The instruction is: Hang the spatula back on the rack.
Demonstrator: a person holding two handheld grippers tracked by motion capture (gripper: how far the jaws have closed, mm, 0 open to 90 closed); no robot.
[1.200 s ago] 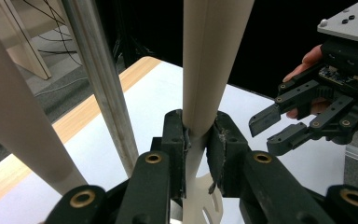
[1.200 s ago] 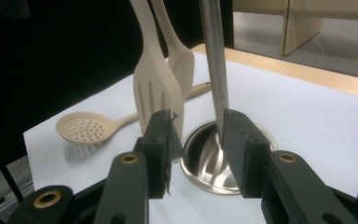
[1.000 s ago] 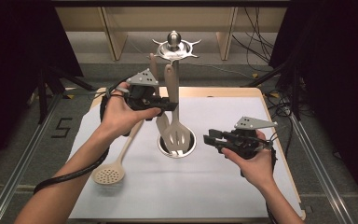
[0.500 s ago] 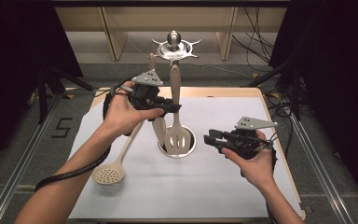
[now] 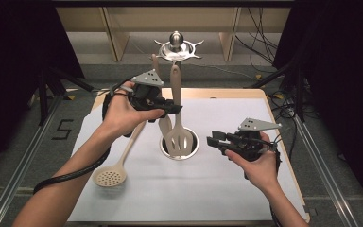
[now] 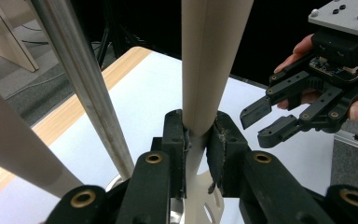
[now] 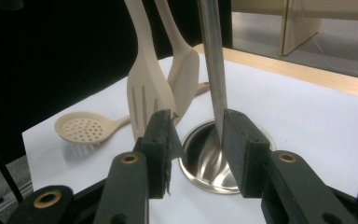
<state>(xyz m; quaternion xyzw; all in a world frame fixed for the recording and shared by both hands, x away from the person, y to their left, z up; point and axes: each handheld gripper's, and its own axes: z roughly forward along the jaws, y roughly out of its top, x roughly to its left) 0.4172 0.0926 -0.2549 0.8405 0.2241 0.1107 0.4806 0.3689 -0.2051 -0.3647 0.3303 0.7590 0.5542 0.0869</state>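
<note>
The left gripper (image 5: pixel 172 109) is clamped on the slotted spatula's (image 5: pixel 177 137) handle beneath the metal utensil stand (image 5: pixel 177 47). A small tilt could miss a hook or knock the neighbouring spatula (image 5: pixel 164 124). The right gripper (image 5: pixel 216 141) waits right, jaws apart and empty.

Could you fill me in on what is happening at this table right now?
A person is working with two handheld grippers at a utensil stand. The left gripper is shut on the handle of the slotted spatula, whose blade hangs at the stand's round base. The right gripper waits open beside that base. A perforated spoon lies on the white mat.
</note>
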